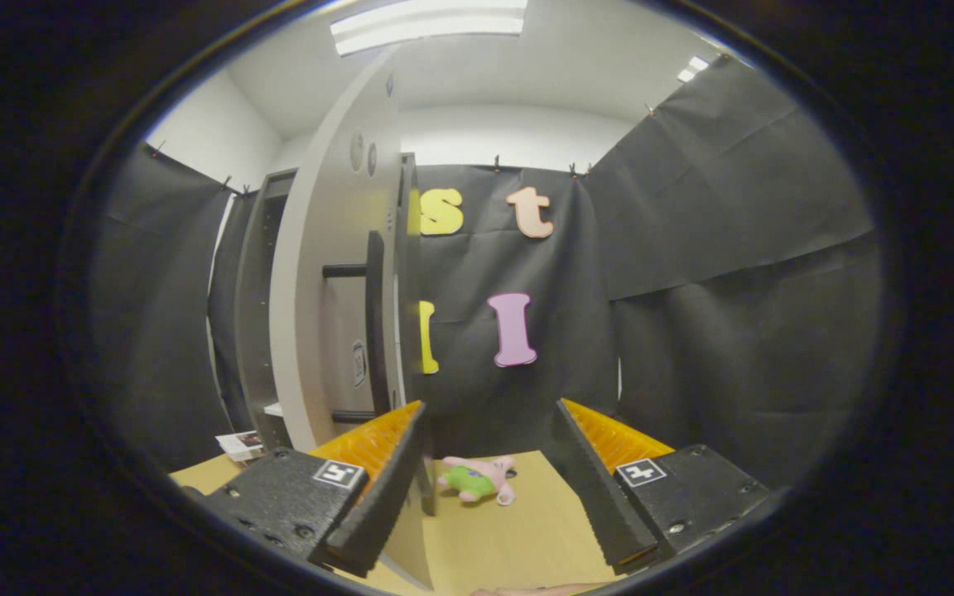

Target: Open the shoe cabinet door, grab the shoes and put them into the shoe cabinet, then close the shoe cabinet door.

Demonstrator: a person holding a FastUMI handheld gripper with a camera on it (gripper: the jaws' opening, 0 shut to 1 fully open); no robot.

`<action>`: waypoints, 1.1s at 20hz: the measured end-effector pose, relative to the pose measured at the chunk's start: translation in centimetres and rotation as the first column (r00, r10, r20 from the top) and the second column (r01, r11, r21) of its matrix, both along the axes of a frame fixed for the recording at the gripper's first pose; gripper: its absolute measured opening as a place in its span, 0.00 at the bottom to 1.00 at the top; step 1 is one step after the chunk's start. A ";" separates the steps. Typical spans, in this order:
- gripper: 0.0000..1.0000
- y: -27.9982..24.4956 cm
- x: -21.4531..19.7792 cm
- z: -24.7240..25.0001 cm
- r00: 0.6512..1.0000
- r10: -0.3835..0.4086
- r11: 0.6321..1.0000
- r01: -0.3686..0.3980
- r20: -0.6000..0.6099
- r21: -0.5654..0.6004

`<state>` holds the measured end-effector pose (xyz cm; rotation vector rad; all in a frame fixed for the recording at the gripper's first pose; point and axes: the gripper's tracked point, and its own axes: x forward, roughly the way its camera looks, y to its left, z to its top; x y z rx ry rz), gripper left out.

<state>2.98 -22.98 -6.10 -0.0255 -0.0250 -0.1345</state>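
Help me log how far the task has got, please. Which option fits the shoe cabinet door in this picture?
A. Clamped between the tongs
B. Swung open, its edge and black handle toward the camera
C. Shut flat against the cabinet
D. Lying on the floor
B: the shoe cabinet door stands swung out from the cabinet frame, its black handle facing the camera, while the tongs are open on nothing, a pink and green plush toy lying on the floor between them.

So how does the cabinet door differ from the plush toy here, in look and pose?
The door is tall, pale grey and flat, standing upright and swung open; the toy is small, pink and green, lying low on the tan surface. The door carries a dark bar handle; the toy has none. The door's edge is beside one finger of the open tongs; the toy lies between the fingers, untouched.
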 end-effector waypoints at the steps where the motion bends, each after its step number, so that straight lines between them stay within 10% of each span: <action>1: 0.93 -0.1 0.0 0.2 1.000 -0.005 1.000 0.006 0.013 -0.023; 8: 0.93 3.2 -0.8 0.2 0.999 -0.047 0.989 0.047 0.007 -0.137; 22: 0.93 16.3 0.9 -2.3 0.993 0.119 0.990 -0.119 -0.015 -0.072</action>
